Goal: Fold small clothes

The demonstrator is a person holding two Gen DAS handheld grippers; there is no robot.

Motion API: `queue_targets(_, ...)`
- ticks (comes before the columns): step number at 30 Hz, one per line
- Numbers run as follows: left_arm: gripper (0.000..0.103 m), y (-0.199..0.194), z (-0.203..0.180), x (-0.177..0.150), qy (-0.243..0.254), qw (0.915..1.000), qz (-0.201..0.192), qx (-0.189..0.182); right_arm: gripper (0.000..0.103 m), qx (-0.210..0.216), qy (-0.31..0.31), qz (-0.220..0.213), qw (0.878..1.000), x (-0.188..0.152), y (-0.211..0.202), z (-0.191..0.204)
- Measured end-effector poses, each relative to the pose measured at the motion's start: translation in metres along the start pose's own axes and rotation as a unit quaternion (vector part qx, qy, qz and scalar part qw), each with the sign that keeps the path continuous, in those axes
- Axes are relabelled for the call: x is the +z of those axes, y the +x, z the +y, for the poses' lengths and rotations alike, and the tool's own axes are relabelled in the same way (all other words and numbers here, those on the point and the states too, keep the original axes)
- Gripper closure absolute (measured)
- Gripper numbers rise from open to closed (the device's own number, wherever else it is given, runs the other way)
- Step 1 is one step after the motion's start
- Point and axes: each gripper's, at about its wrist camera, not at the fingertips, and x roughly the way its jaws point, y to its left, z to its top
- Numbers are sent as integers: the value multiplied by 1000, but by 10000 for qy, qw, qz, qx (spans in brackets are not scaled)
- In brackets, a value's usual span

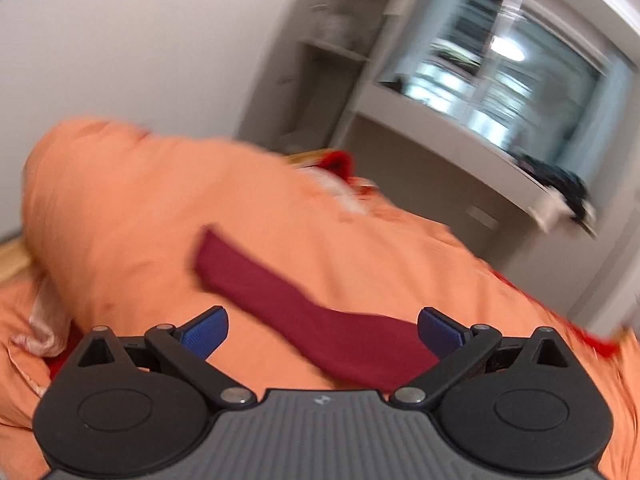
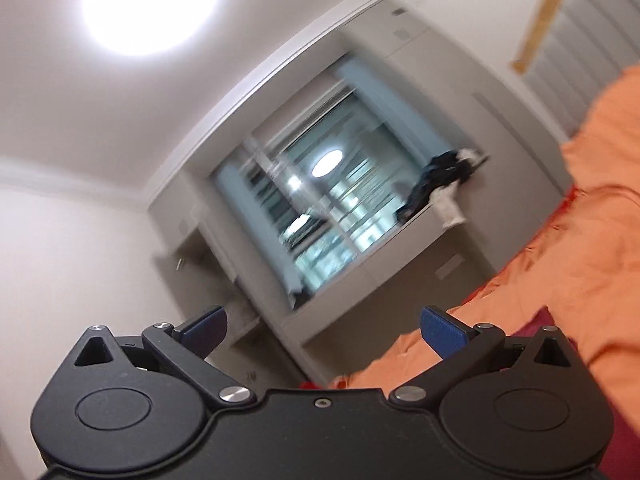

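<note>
left wrist view: the left gripper [image 1: 322, 330] hangs over a rumpled orange bedcover [image 1: 120, 208], its jaws spread wide and holding nothing. a dark red sock [image 1: 288, 300] lies stretched flat on the cover, running from the middle of the bed back toward the gripper, its near end passing just between and below the blue pads [image 1: 438, 332]. the picture is smeared, so whether the right-hand pad touches the cloth cannot be told. a scrap of bright red fabric [image 1: 340, 162] shows at the far edge of the bed, beneath a blurred window [image 1: 500, 80]. the risk, judged from here: with the view this smeared and the cover this soft and creased, a closing pinch could gather orange bedding along with the sock, or catch only one layer and let the sock twist when lifted.

right wrist view: the right gripper [image 2: 324, 330] points up and away from the bed, toward the window [image 2: 320, 208] and a glaring ceiling light [image 2: 152, 4]; its jaws are likewise wide apart and empty. only a sliver of dark red [image 2: 540, 322] shows at its right side against the orange cover [image 2: 580, 248]. aimed this far off, it cannot see the sock, and a blind reach could land wide or drag the garment out of line.
</note>
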Motion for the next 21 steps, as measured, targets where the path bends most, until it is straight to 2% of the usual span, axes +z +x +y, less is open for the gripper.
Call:
queue_targets(4, 1, 52, 61, 7, -935, 9952, 251, -117, 0, 219, -381, 313, 9985, 5, 4, -1)
queue_targets(9, 1, 84, 80, 6, -1281, 9907, 361, -291, 0, 123, -601, 641, 9961, -7, 15, 3)
queue_targets(12, 1, 97, 85, 9, -1389, 9886, 400, -423, 0, 189, -744, 655, 9949, -18, 16, 6)
queue_targets(16, 1, 120, 85, 16, -1300, 9904, 386, -250, 0, 158, -1034, 741, 9917, -27, 24, 12)
queue_targets(19, 1, 133, 67, 20, -955, 9949, 272, -166, 0, 12, -1152, 764, 9904, -26, 26, 11)
queue_targets(20, 3, 134, 61, 19, -816, 9963, 214, -150, 0, -47, -1148, 739, 9906, -23, 27, 9)
queue_targets(21, 17, 134, 56, 19, -705, 9974, 141, -93, 0, -94, -1118, 744, 9909, -19, 27, 6)
